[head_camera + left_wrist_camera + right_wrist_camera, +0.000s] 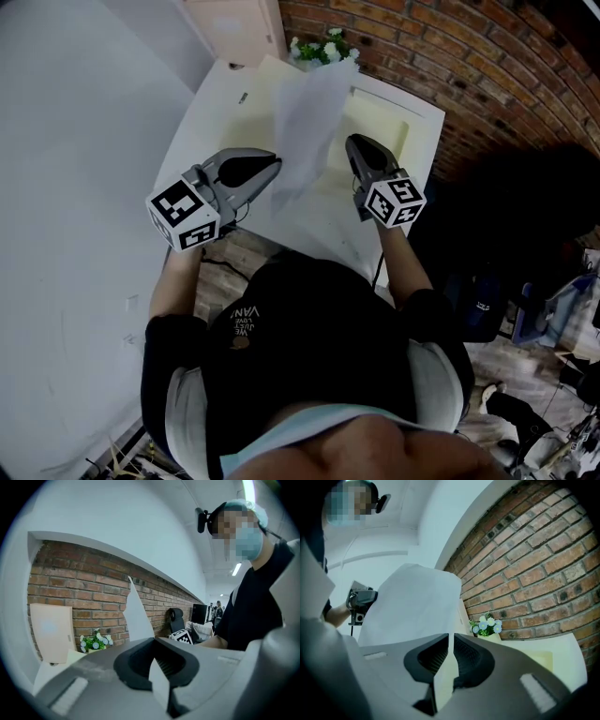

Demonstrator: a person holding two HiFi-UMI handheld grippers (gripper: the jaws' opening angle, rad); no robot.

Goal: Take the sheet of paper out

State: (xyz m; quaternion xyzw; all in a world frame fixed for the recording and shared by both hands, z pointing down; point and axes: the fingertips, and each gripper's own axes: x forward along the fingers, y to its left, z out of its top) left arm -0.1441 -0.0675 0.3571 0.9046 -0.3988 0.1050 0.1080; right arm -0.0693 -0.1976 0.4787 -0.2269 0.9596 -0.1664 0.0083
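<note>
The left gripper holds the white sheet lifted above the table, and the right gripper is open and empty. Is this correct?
The right gripper is not open and empty: the right gripper view shows it shut on a thin cream-coloured flap. The left gripper does hold the white sheet above the table.

White paper sheet (pixel 307 122) held upright, curled, above cream envelope (pixel 382 120).

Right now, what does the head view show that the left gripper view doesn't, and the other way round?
Only the head view: the left tongs and right tongs from above, flanking the sheet of paper, and the floor. Only the left gripper view: the sheet's edge pinched in the shut left tongs, plus ceiling lights. Both: the sheet, the flowers, the brick wall, the white table.
</note>
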